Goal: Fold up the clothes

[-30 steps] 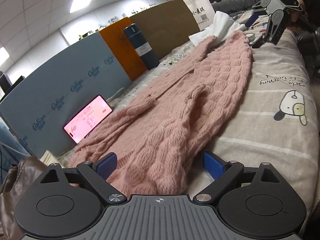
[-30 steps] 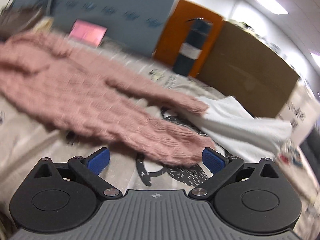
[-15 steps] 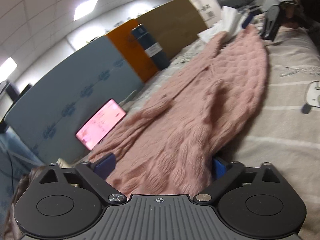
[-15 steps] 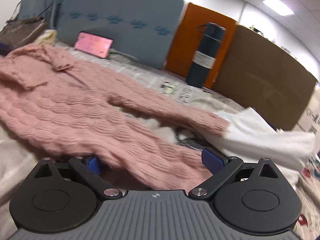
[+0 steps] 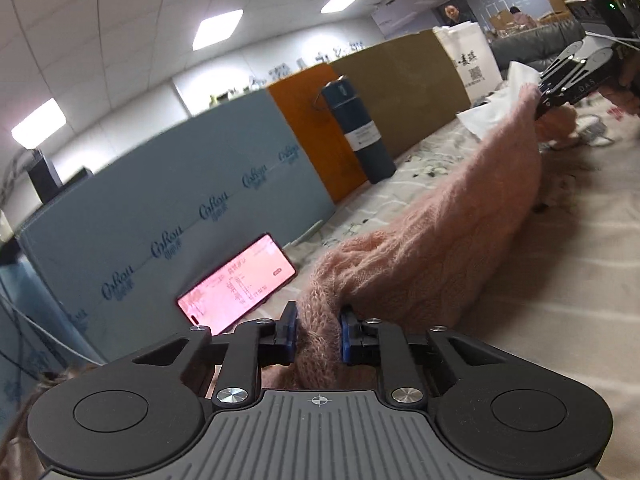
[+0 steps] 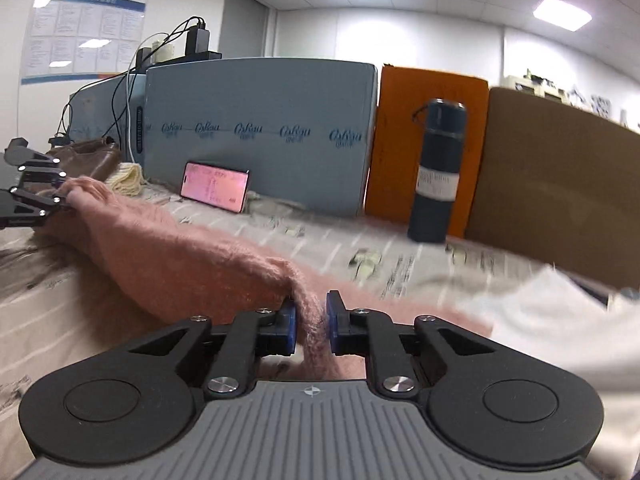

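A pink knitted sweater (image 5: 452, 236) lies stretched along the striped bedsheet and is lifted at both ends. My left gripper (image 5: 318, 334) is shut on one end of it. My right gripper (image 6: 311, 326) is shut on the other end of the sweater (image 6: 192, 260). In the left wrist view the right gripper (image 5: 538, 110) is at the far right, pinching the sweater's edge. In the right wrist view the left gripper (image 6: 66, 204) is at the far left, holding the sweater's other end. The fabric hangs taut between the two grippers.
A lit pink phone (image 5: 238, 280) leans on a grey-blue board (image 5: 160, 208). A dark blue flask (image 6: 438, 172) stands before an orange board (image 6: 404, 136) and a brown board (image 6: 560, 184). White cloth (image 6: 540, 312) lies to the right. A brown bag (image 6: 90, 158) sits far left.
Both grippers were open over the flat sweater; they have closed on its two ends and raised them, so the fabric now lifts off the sheet between them.
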### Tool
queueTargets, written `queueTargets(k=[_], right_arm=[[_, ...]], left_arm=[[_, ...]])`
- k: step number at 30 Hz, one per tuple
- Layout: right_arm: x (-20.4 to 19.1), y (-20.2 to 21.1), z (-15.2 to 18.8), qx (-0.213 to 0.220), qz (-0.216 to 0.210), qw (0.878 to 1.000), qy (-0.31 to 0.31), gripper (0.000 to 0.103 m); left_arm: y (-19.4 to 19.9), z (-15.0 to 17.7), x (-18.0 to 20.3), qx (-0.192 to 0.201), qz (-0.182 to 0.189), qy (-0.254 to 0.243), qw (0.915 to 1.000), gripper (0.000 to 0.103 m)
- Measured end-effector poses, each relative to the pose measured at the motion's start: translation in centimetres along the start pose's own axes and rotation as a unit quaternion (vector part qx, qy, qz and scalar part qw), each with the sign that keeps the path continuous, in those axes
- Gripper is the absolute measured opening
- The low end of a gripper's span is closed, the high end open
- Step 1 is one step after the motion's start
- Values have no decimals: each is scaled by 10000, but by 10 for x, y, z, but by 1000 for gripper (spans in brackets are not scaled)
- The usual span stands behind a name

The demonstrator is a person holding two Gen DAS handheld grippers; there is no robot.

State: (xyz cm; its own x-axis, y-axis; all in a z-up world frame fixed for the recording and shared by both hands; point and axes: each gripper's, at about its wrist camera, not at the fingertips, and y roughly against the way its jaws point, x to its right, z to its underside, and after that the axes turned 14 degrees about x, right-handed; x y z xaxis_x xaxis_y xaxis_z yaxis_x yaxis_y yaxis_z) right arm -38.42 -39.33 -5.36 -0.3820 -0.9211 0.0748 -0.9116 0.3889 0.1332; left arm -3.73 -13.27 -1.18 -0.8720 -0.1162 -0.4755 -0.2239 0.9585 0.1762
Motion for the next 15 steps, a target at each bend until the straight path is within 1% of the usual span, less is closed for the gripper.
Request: queueTargets(k=[1,2,4,5,6,7,8,9,10,11,12,14,15], right_arm=[[5,-7,-4,-33,-50,10000,25,14],[10,-15,-8,-80,-102,9999,49,14],[20,-33,-13,-286,-181,9994,93,14],[24,-43,-14,-420,-233,9988,102,14],[29,-52,-14,-556,-277,9980,112,14],[33,-61,-13,-698,-297,9970,126,14],[37,-69,-12,-845,-332,9958,125,14],[40,-75,-11,-948,-324,9949,132,15],[43,-80,-9,-1045,-313,9939,134,17],[46,-84,-8,-1118,-286,9932,120,21],[50,-87,-6,-1185,-253,9926,106,30],[55,-89,-4,-1257,-136,9919,86,40],[58,-88,-3,-1271,-92,9918,53,42]], left_arm=[[-7,0,-6,-67,12,66,10000,19],[-13,0,-13,-149,-6,170,9997,22],[-28,3,-29,-321,-18,554,9980,25],[-35,6,-37,-455,33,781,9959,32],[-39,9,-42,-498,24,915,9946,34],[-42,12,-46,-482,-23,990,9939,44],[-44,15,-50,-457,-83,1090,9930,65],[-45,17,-55,-415,-164,1220,9915,72],[-46,20,-60,-373,-251,1362,9897,75],[-48,23,-64,-389,-333,1493,9875,75],[-51,26,-68,-438,-415,1616,9850,75],[-57,31,-74,-561,-586,1813,9801,76],[-60,34,-75,-648,-671,1827,9787,78]])
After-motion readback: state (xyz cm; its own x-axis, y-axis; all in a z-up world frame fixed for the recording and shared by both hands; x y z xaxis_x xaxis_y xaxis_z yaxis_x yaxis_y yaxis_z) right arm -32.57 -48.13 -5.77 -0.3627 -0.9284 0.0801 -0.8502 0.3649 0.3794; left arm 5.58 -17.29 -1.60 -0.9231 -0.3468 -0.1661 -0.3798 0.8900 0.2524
